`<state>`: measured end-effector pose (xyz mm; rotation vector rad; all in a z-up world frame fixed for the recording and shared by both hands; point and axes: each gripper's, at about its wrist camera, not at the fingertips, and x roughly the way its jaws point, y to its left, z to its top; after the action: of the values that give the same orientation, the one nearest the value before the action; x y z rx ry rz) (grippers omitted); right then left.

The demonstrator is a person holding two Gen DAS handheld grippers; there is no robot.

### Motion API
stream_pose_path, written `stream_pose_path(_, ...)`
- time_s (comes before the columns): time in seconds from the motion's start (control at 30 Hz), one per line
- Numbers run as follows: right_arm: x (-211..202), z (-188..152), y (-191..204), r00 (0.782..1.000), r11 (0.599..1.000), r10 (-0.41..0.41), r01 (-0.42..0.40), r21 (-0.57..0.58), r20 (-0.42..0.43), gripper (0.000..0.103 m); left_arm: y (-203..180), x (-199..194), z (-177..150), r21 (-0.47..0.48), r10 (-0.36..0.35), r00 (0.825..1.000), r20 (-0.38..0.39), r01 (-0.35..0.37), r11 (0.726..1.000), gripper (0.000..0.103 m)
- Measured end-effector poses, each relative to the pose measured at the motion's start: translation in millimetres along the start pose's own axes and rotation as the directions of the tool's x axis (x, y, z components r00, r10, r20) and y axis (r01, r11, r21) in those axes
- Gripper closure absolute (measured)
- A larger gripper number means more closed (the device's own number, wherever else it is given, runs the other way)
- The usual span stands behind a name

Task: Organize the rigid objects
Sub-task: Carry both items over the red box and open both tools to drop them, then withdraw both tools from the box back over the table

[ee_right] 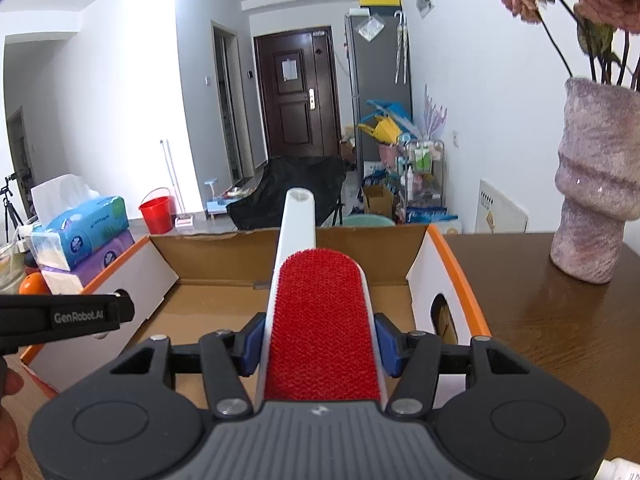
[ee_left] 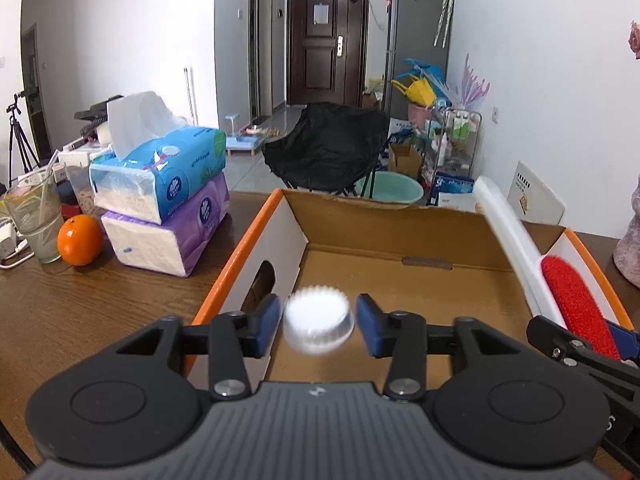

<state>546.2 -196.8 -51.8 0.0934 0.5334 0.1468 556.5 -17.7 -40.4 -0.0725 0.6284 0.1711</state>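
1. Hanging between the blue pads of the left gripper (ee_left: 318, 326): a blurred white ribbed cap (ee_left: 319, 320), clear of both pads, a gap showing on each side; jaws partly spread, pressing on nothing.
2. Below that cap: the brown floor of an open cardboard box (ee_left: 400, 240) with orange rim and white outer walls, an oval handle hole in its left wall.
3. Clamped in the right gripper (ee_right: 320, 342): a lint brush (ee_right: 322, 320), red bristle face up, both blue pads pressed against its white sides; jaws partly spread, pinching the brush.
4. Pointing away from that gripper: the white handle of the brush, far end reaching past the far wall of the box in the right wrist view.
5. Seen from the left wrist view: the same brush over the right side of the box, along its right wall.
6. At the left edge of the right wrist view: the dark body of the left gripper above the box's near left corner, part of a hand at the frame's edge.
7. Left of the box on the wooden table (ee_left: 100, 312): two stacked tissue packs (ee_left: 160, 200), blue on purple; further left an orange (ee_left: 79, 240) and a glass (ee_left: 34, 220).
8. Right of the box: a mauve vase (ee_right: 592, 184) with dried flowers.
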Motion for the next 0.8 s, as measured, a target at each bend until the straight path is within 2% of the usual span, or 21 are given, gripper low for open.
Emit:
stream_pose_path(0.03,0,1,-1,1.0,1.0,-0.008,0.008,0.008,-0.009,0.046,1,-1,0,-0.006,0.002,1.0,-0.001,-0.002,1.0,0.032)
stream_pose_path(0.07,0,1,-2,1.0,1.0,-0.016,0.016,0.01,-0.012,0.032,2,-2,1,-0.008,0.011,1.0,0.005,-0.011,1.0,0.027)
stream_pose_path(0.1,-1,2,-3,1.0,1.0,-0.028,0.028,0.011,-0.011,0.014,2,-4,2,-0.007,0.022,1.0,0.015,-0.022,1.0,0.02)
stream_pose_path(0.17,-5,2,-3,0.999,0.999,-0.049,0.049,0.011,0.008,0.0,4,-7,3,-0.017,0.03,0.999,0.022,-0.03,0.999,0.005)
stream_pose_path(0.2,-7,3,-3,0.998,0.998,-0.056,0.056,0.012,0.017,0.0,5,-8,4,-0.024,0.03,0.999,0.027,-0.03,0.999,0.0)
stream_pose_path(0.5,-11,5,-6,0.998,0.998,-0.062,0.062,0.026,0.001,0.0,5,-14,6,-0.022,0.042,0.998,0.046,-0.041,0.999,0.0)
stream_pose_path(0.8,-28,9,-3,0.997,0.998,-0.067,0.067,0.014,0.032,0.0,7,-34,8,-0.04,0.025,0.997,0.078,-0.022,0.999,0.0)
